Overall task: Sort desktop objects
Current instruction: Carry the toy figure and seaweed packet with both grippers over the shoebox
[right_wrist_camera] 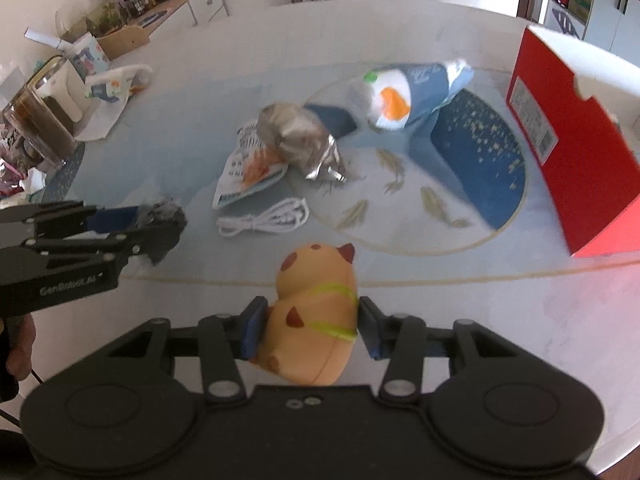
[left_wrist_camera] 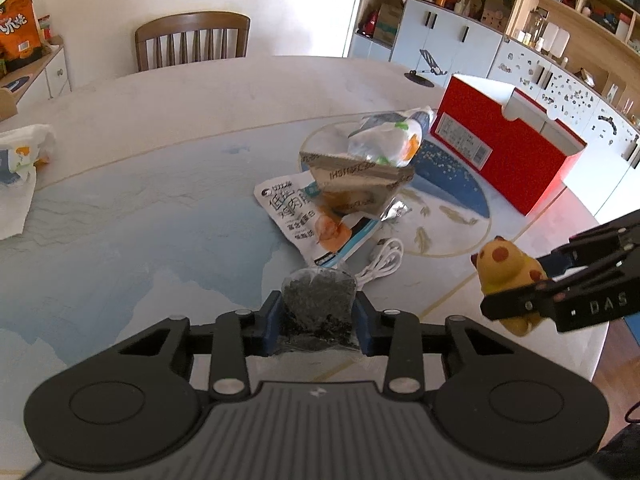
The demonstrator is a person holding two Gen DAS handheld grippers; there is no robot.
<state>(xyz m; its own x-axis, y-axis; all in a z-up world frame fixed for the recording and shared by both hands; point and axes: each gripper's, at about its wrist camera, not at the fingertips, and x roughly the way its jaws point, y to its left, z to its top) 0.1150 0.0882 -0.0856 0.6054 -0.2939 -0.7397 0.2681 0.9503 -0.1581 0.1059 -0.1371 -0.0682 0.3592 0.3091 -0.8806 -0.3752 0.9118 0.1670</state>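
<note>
My left gripper [left_wrist_camera: 318, 316] is shut on a small clear bag of dark tea leaves [left_wrist_camera: 319, 300], held above the table's near edge; it also shows in the right wrist view [right_wrist_camera: 164, 220]. My right gripper [right_wrist_camera: 310, 328] is shut on a yellow squishy cat toy [right_wrist_camera: 316, 312], seen in the left wrist view [left_wrist_camera: 508, 280] at the right. A coiled white USB cable [left_wrist_camera: 380, 260] lies just past the tea bag. Beyond it lie a white snack packet [left_wrist_camera: 308, 216], a crumpled foil bag [right_wrist_camera: 298, 136] and a blue-white wrapper [right_wrist_camera: 404, 92].
An open red shoebox [left_wrist_camera: 508, 152] stands at the right of the table. A white plastic bag [right_wrist_camera: 112, 84] and a glass mug of dark drink [right_wrist_camera: 36, 120] stand at the left. A wooden chair [left_wrist_camera: 192, 40] is behind the table. Cabinets line the right wall.
</note>
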